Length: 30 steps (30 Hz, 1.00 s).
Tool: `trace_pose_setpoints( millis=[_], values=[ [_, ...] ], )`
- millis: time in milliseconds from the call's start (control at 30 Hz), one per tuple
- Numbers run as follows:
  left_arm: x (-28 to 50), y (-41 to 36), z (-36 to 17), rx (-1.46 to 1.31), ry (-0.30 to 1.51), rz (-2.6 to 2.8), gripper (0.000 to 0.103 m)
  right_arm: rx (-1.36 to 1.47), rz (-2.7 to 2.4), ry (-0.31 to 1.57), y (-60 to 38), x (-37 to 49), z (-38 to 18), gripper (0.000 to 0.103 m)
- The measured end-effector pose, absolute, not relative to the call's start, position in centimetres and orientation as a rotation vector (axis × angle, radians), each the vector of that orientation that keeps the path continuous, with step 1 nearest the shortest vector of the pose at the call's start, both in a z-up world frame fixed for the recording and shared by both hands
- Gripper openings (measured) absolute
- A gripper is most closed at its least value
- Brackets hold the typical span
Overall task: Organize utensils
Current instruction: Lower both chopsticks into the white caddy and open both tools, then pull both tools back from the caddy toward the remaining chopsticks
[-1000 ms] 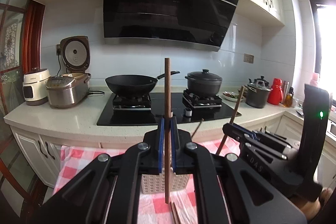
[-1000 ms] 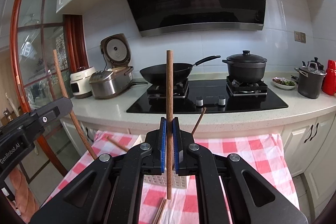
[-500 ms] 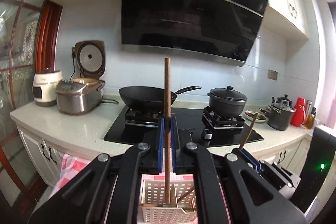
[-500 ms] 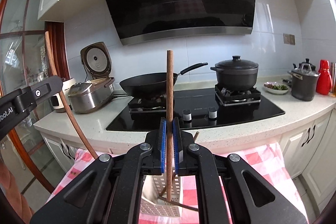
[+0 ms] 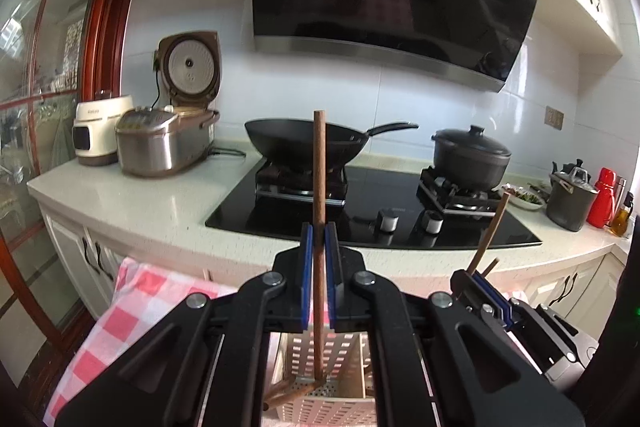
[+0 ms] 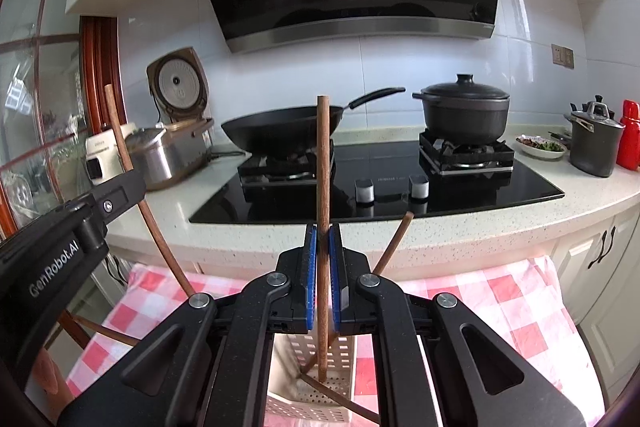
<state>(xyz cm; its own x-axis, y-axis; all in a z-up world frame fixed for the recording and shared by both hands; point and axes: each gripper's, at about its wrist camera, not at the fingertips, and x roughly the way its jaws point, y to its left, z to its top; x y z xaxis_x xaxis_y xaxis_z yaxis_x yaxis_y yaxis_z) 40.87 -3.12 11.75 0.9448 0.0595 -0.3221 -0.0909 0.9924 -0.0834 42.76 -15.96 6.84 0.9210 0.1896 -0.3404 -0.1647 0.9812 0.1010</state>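
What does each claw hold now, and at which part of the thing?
The left claw holds one wooden chopstick upright, near mid-length. The right claw holds another chopstick likewise, over the white basket.

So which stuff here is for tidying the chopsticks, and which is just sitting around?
For the job:
- left gripper, shut on a chopstick
- right gripper, shut on another chopstick
- white basket

Just sitting around:
- wok
- black pot
- rice cooker
- red bottle
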Motion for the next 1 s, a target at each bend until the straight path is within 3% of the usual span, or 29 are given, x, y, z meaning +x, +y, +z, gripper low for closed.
trace_pose_setpoints(
  millis=[467, 600, 700, 767, 800, 1000],
  values=[
    [38.1, -0.8, 12.7, -0.132, 0.304, 0.099, 0.009, 0.086, 0.166, 0.351, -17.9, 41.4, 8.3, 0.01],
    [35.8, -0.4, 14.3, -0.127, 0.269, 0.093, 0.017, 0.067, 0.179, 0.323, -18.2, 39.0, 9.9, 0.011],
    [33.4, 0.1, 15.6, -0.104, 0.222, 0.105, 0.033, 0.057, 0.185, 0.288, -18.9, 36.4, 11.3, 0.017],
    [31.1, 0.8, 16.4, -0.103, 0.183, 0.113, 0.054, 0.067, 0.193, 0.265, -19.8, 34.3, 12.1, 0.031],
    [29.9, 1.2, 16.7, -0.105, 0.166, 0.118, 0.058, 0.079, 0.197, 0.25, -20.4, 33.1, 12.4, 0.039],
    [22.8, 3.8, 16.8, -0.09, 0.118, 0.131, 0.082, 0.111, 0.211, 0.23, -23.1, 26.5, 12.6, 0.042]
  ],
)
